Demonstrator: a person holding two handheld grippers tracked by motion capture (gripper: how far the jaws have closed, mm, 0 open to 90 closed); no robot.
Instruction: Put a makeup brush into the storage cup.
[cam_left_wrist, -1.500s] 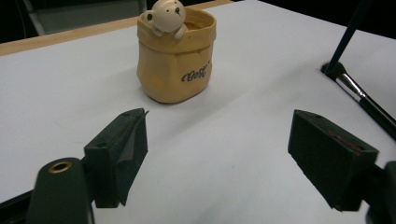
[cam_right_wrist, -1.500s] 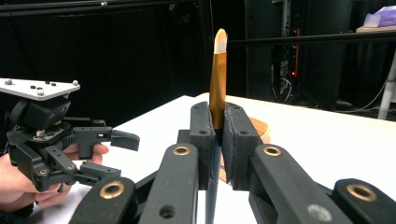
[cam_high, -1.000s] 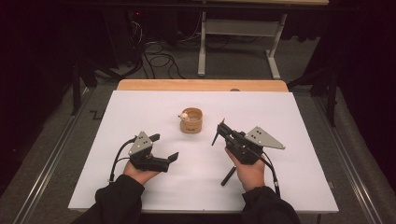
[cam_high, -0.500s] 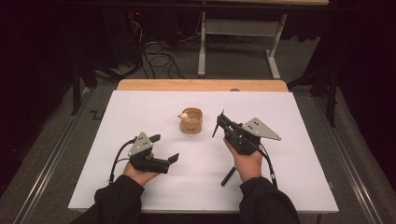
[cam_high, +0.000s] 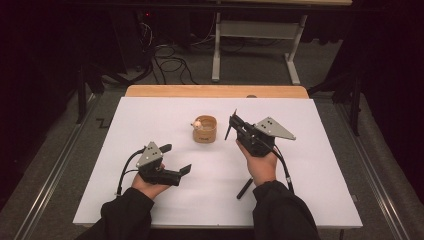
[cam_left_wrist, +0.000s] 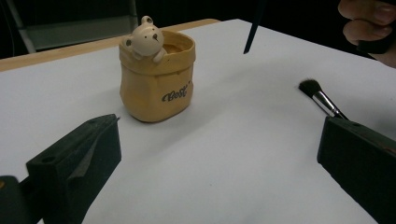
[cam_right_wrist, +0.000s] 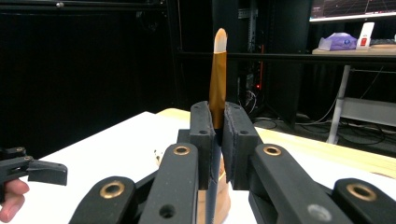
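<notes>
A yellow sack-shaped pot (cam_high: 205, 129) with a small bear on its rim stands mid-table; the left gripper view shows the pot (cam_left_wrist: 156, 77) close ahead. My right gripper (cam_high: 233, 125) is just right of it, shut on a thin brush (cam_high: 231, 125) held across the jaws. In the right gripper view, that brush (cam_right_wrist: 217, 84) stands upright between the pads, its gold ferrule and pale tip on top, and my right gripper (cam_right_wrist: 217, 121) hides most of the pot. My left gripper (cam_high: 176, 158) rests open and empty at the front left (cam_left_wrist: 217, 163).
A second brush (cam_high: 245, 189) lies on the white table top (cam_high: 150, 120) by the right forearm, its bristles (cam_left_wrist: 310, 86) towards the pot. A wooden strip (cam_high: 215, 91) edges the far side. Beyond it are desk legs and floor cables (cam_high: 170, 65).
My right gripper has carried the brush away from the person and a little left, closer to the pot. The left gripper has stayed where it was.
</notes>
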